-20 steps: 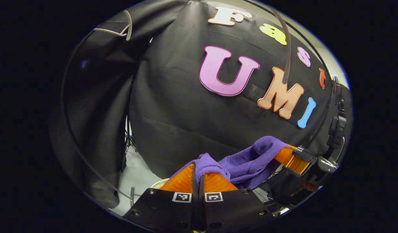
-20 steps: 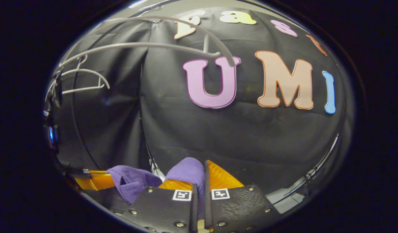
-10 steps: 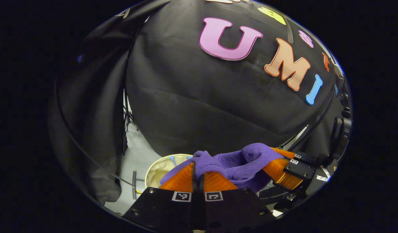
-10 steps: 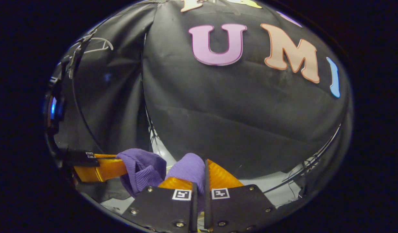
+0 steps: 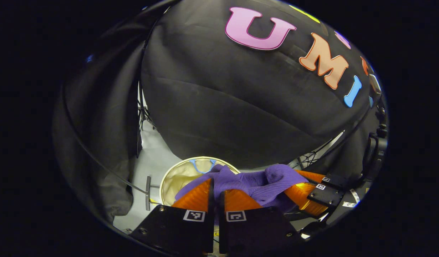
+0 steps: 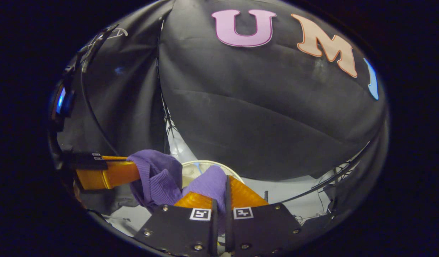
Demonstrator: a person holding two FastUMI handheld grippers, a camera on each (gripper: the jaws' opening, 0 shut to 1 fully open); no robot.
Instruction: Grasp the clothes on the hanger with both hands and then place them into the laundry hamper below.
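One purple ribbed garment (image 5: pixel 256 182), strung between my two grippers above the hamper (image 5: pixel 180 175). Long axis of the cloth runs gripper to gripper, sagging a little in the middle; which end is collar or hem I cannot tell.

My left gripper (image 5: pixel 215 185) is clamped shut, both fingers pressed together with a fold of the cloth bunched out over their tips. In the left gripper view my right gripper (image 5: pixel 305 184) sits farther off toward the lower right, its fingers reaching into the other end of the garment. In the right gripper view my right gripper (image 6: pixel 224 185) is closed on a rounded wad of purple (image 6: pixel 208 184), cloth pinched in the narrow slot between the fingers. My left gripper (image 6: pixel 132 170) comes in there from the left, level, tips buried in cloth.

One hamper, round, pale lining, a blue handle loop at its far rim. Its mouth lies open directly under the left end of the garment; in the right gripper view its rim (image 6: pixel 219 164) shows just behind the held wad. It stands on a light floor (image 5: pixel 151 160) close against the black cloth wall (image 5: pixel 240 107).

Room: floor strip to the hamper's left is narrow, a thin curved rod (image 5: pixel 108 171) and a short upright post (image 5: pixel 148 189) beside the rim. A stand's legs (image 5: pixel 143 117) at the wall gap
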